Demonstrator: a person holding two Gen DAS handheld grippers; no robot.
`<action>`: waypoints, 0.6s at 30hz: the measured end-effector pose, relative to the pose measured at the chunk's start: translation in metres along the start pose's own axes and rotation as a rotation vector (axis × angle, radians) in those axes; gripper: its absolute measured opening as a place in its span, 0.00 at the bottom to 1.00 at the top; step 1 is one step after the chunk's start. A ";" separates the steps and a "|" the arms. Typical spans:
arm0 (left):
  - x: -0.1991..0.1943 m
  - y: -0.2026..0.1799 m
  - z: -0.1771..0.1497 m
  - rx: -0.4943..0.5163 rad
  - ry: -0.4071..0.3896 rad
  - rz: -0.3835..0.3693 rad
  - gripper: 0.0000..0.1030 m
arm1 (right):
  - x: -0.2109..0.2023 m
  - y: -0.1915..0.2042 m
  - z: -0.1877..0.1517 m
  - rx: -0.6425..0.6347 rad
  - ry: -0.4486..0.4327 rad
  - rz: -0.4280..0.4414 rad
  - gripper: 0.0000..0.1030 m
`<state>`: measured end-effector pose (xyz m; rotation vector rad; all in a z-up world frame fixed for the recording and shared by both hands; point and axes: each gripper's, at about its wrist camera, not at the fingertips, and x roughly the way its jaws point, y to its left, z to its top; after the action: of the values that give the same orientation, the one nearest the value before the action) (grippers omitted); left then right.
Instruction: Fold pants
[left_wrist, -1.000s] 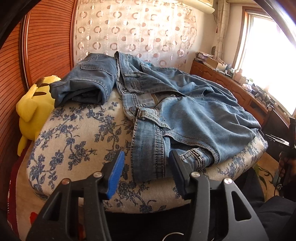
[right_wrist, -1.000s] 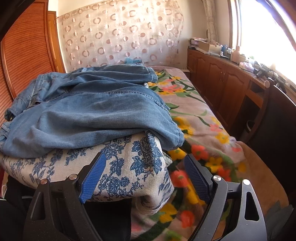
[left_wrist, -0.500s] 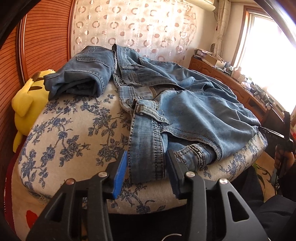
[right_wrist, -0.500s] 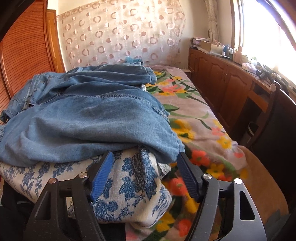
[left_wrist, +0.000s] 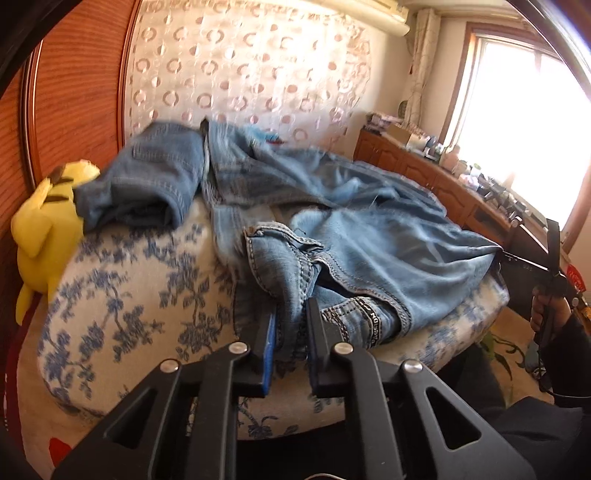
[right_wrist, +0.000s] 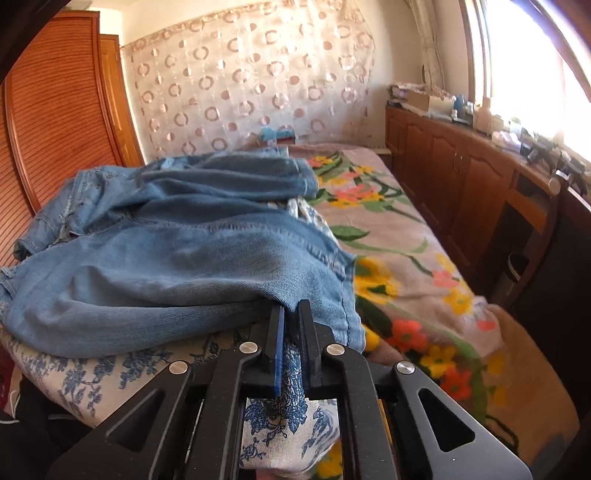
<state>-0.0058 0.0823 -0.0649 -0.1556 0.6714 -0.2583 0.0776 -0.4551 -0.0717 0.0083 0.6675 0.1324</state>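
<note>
From the left wrist view I see my left gripper closing, its pads already pinching a bunched fold of the jeans at the near edge of the blue-flowered cushion. The denim stands up between the pads, a stitched seam running up from them. My right gripper has clamped down at the cushion's right near corner, with the hem edge of the jeans and a pinch of the flowered cover caught between its pads; I cannot tell how much of each it has.

The jeans lie crumpled across the top of the cushion, spreading from its near edge to its far edge, one leg hem draped over the right side. A second piece of denim sits folded at the far left corner, touching a yellow plush toy that leans against the cushion's left edge. The cushion rests on a bed with a floral blanket
</note>
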 end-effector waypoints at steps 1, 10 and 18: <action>-0.008 -0.002 0.005 0.005 -0.016 -0.004 0.09 | -0.009 0.001 0.004 -0.008 -0.013 0.004 0.03; -0.069 -0.004 0.033 0.043 -0.126 0.021 0.08 | -0.081 0.018 0.033 -0.092 -0.080 0.031 0.03; -0.051 0.034 0.006 -0.026 -0.049 0.079 0.08 | -0.068 0.020 0.006 -0.045 0.043 0.117 0.24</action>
<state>-0.0340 0.1298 -0.0372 -0.1593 0.6312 -0.1692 0.0262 -0.4431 -0.0235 0.0014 0.7067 0.2609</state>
